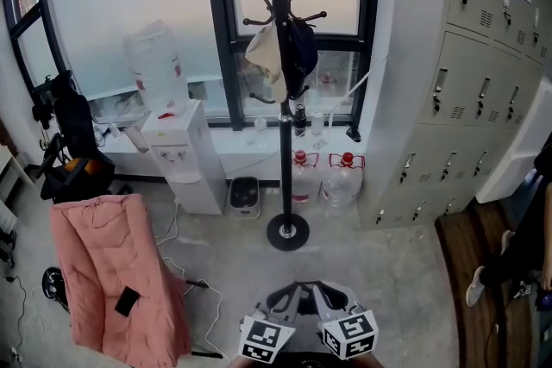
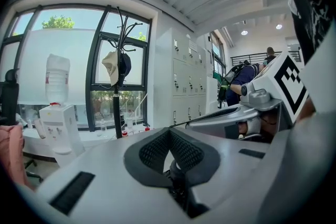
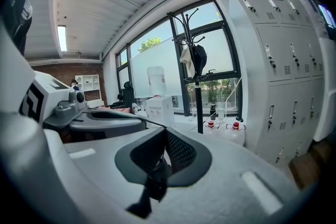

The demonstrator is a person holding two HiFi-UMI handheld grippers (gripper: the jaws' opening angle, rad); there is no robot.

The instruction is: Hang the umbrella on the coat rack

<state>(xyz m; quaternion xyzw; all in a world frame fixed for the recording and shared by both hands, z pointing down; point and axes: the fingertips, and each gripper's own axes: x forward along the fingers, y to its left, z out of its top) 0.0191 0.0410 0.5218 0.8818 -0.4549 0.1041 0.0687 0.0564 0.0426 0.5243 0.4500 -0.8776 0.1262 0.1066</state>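
Note:
The black coat rack [image 1: 279, 99] stands by the window ahead, with a cream hat [image 1: 266, 56] and a dark cap [image 1: 300, 47] on its hooks. It also shows in the left gripper view as the coat rack [image 2: 116, 86] and in the right gripper view as the coat rack [image 3: 198, 92]. My left gripper [image 1: 289, 296] and right gripper [image 1: 326, 296] are side by side at the bottom edge, well short of the rack's base [image 1: 287, 231]. Each is shut on a black part of the umbrella: the left gripper [image 2: 169, 131] on a black piece [image 2: 176, 176], the right gripper [image 3: 165, 131] on a black strap [image 3: 152, 186]. Most of the umbrella is hidden.
A water dispenser [image 1: 177, 151] stands left of the rack and water jugs [image 1: 332, 177] right of it. A pink padded chair [image 1: 116, 271] is at the near left. Grey lockers [image 1: 466, 99] line the right wall, with a person [image 1: 526, 246] beside them. Cables [image 1: 185, 271] trail on the floor.

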